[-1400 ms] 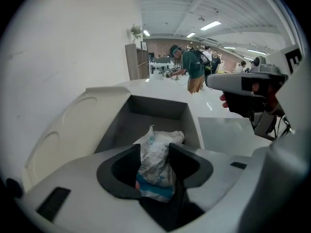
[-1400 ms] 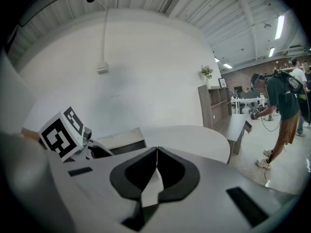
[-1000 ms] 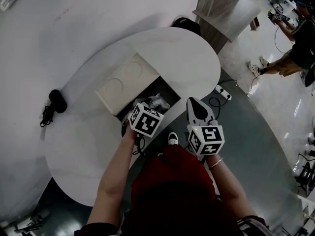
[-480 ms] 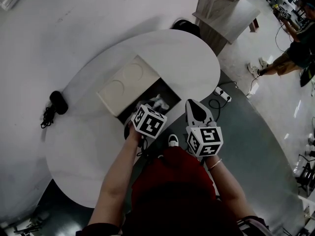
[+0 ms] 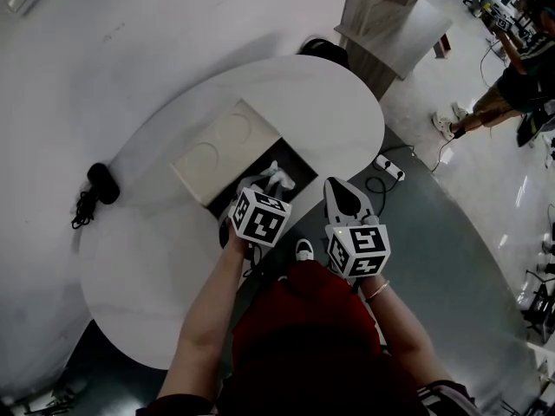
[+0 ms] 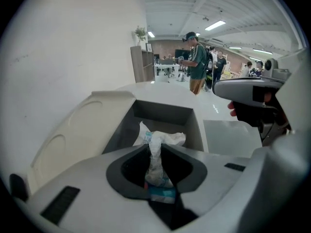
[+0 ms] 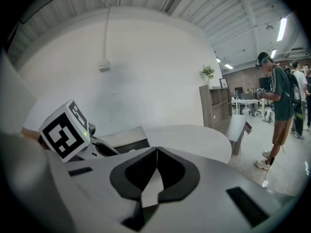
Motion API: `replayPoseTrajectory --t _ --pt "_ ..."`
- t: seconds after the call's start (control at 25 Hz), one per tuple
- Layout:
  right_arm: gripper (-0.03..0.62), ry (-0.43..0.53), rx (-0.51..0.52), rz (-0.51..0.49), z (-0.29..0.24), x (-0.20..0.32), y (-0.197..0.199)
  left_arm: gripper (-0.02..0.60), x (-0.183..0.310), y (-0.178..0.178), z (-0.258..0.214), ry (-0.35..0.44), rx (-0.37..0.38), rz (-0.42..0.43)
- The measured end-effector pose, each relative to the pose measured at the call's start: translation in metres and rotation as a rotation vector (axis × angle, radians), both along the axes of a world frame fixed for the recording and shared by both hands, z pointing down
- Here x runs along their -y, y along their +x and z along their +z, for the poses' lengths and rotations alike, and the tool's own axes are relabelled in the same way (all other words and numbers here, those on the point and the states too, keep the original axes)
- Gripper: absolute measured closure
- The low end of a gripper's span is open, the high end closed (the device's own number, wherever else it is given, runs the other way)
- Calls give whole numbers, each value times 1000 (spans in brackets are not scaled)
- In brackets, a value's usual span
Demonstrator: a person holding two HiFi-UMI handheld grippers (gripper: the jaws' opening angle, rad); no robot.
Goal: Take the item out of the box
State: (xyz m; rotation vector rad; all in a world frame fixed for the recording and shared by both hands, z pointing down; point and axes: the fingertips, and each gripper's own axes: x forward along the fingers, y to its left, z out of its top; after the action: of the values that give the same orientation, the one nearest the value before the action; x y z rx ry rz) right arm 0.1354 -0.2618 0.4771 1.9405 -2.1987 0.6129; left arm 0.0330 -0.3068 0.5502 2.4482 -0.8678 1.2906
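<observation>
An open box [image 5: 201, 156] lies on the white round table [image 5: 329, 102], its cream lid [image 6: 80, 125] folded back to the left and its grey inside [image 6: 165, 111] showing. A crumpled white packet [image 6: 158, 142] with blue print sticks up out of the box. My left gripper [image 6: 154, 153] hangs over the box's near end [image 5: 263, 185]. Its jaws are closing and pinch the packet between the pads. My right gripper [image 5: 345, 194] is held off the table's near edge, to the right of the left one. It is shut with nothing in it [image 7: 157, 152].
A black object with a cable [image 5: 97, 185] lies on the floor at the left. A power strip [image 5: 390, 165] lies on the floor right of the table. A wooden shelf unit [image 5: 390, 20] stands behind the table, and people [image 5: 512, 76] stand at the far right.
The left gripper has shifted slightly toward the near side, and the white packet now stands up higher at its tips. The right gripper has hardly moved.
</observation>
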Motion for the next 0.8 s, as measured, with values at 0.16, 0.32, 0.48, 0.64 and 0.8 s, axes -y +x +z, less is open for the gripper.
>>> replayPoseTrajectory --t 0.16,0.32,0.48,0.64,0.8 --pt "579 3 -5 7 -2 -2 0 488 3 0 -18 55 -46 -18" --pt "579 14 -7 10 -6 -4 -2 489 5 0 -32 92 -79 -27" --pt "579 28 -11 6 -11 -8 -5 491 3 -1 -45 116 -114 -39" --pt "579 39 -10 4 -17 -13 -8 491 0 -3 -61 147 -160 -55" --pt "579 50 -7 2 -22 -17 -11 491 -4 -8 -76 173 -196 -74"
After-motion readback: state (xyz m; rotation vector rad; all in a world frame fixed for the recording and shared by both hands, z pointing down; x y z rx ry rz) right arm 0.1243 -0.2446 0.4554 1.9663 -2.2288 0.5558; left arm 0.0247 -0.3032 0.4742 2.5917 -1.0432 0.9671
